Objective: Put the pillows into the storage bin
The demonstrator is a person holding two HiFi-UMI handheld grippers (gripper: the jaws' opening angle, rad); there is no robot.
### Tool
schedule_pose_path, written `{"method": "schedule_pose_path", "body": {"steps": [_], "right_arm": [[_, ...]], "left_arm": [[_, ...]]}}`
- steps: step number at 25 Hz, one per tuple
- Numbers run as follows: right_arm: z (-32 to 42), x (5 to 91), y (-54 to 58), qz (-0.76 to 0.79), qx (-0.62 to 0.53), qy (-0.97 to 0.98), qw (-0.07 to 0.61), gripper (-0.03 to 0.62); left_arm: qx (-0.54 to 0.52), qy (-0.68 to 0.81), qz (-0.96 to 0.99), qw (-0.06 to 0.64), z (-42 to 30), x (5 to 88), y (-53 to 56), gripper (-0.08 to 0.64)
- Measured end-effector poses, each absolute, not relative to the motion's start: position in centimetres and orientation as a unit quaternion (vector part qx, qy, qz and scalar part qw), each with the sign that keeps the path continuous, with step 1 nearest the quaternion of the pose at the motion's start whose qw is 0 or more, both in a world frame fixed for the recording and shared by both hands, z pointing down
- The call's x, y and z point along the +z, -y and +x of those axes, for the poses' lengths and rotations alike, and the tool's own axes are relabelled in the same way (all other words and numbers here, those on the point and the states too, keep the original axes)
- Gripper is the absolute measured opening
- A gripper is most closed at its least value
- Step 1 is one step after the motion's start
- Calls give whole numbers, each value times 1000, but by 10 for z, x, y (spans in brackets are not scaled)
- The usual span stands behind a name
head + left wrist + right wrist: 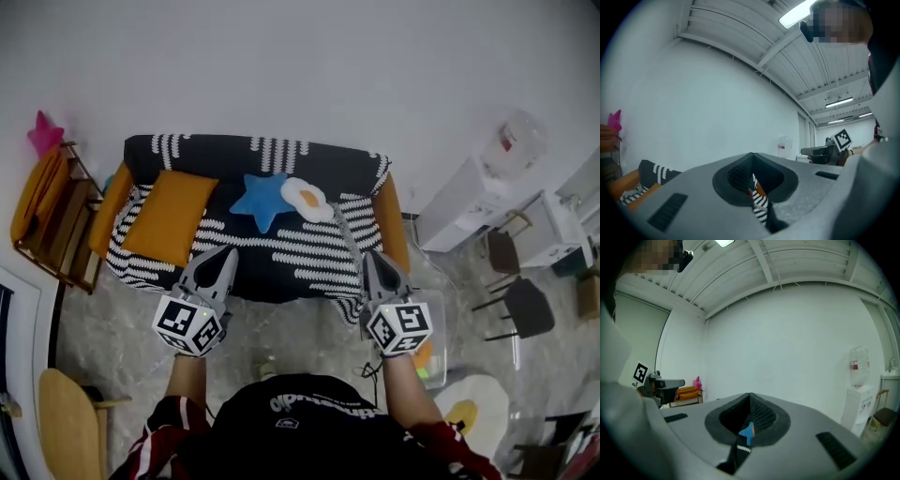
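Both hand-held grippers are held level, side by side, pointing at the sofa.

- Left hand-held gripper: jaws closed on each other, with nothing between the pads. Only a sliver of striped sofa cover shows through the slit below them.
- Right hand-held gripper: jaws also closed and empty. A bit of blue shows through its slit.
- Orange pillow: flat on the seat, ahead of the left hand-held gripper and a little to its left. It is rectangular. Its long axis runs from the seat's front edge toward the backrest, with the far end leaning slightly right.
- Blue star pillow: ahead and between the two hand-held grippers, nearer the left one's line. It lies flat against the base of the backrest, with one arm of the star aimed back toward the grippers.
- Fried-egg pillow: just right of the star and touching it, ahead-left of the right hand-held gripper. It is oval, with its long axis across the seat and its right end slightly nearer.
- No pillow is touched by either hand-held gripper; all three are well ahead of the tips.
- See-through bin: on the floor just right of the right hand-held gripper. It is faint, and something orange and green shows inside.
- Wooden rack: far left of the left hand-held gripper, with a pink star on top.
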State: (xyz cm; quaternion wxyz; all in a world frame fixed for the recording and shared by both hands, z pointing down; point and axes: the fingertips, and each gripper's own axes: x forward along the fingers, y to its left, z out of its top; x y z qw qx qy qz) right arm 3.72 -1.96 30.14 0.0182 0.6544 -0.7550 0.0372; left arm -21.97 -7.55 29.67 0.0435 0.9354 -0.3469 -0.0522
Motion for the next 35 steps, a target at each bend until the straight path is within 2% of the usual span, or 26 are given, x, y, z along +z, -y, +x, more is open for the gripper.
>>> {"method": "schedule_pose_path", "body": {"steps": [10,18,23,24,26,30,32,35], "right_arm": [[57,314,75,649,41,759,16,3],[75,311,171,613,22,790,-14,3],[88,307,222,585,10,811,7,9],[89,311,230,578,11,816,15,25],[91,323,244,566,17,823,35,129],[96,351,264,558,10,825,85,273],[97,368,273,553,8,826,112,306],[104,398,284,548,18,824,142,318]], "left_arm": [[-45,348,935,44,-199,302,116,2],[-42,380,924,26,-180,302,181,2],[-52,384,921,31,-155,292,221,2],[-50,385,921,26,-150,290,227,2],[-46,385,922,25,-142,290,236,2],[-33,384,922,32,-132,296,247,2],[-25,381,924,32,-129,300,251,2],[-14,377,926,35,-121,309,255,2]]}}
